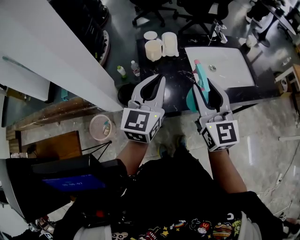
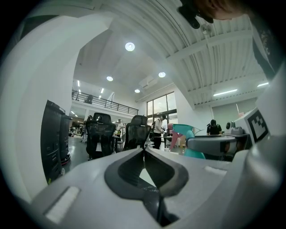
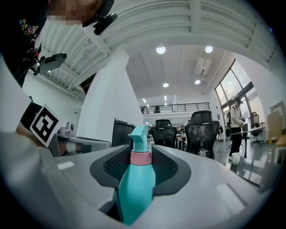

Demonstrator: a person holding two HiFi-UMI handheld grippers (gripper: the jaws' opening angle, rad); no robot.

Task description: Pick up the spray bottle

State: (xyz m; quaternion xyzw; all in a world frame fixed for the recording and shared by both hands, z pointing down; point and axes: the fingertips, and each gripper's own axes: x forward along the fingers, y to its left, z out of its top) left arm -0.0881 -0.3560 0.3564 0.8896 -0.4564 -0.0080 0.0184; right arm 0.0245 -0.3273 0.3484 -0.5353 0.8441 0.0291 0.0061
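Right gripper view: fingers (image 3: 178, 176) pinch teal spray bottle (image 3: 136, 185) (pink collar (image 3: 140, 157)); left gripper's (image 2: 144, 150) fingers (image 2: 85, 183) pressed together.

The dark table (image 1: 176, 70) lies bare between my left gripper (image 1: 161, 78) and my right gripper (image 1: 201, 84), so a claw can pass there. At its far left, two white tubs (image 1: 153, 50) stand side by side with a white lid (image 1: 150, 35) just beyond, blocking that corner. To the right, the white basin (image 1: 229, 70) covers most of the tabletop. The spray bottle (image 1: 198, 74) fills my right jaws; my left jaws are pressed together. Left of the table the white partition (image 1: 56, 51) runs close. Two small bottles (image 1: 121, 71) and a black bin (image 1: 125, 92) crowd the floor gap. Office chairs (image 1: 150, 9) stand beyond the far edge.
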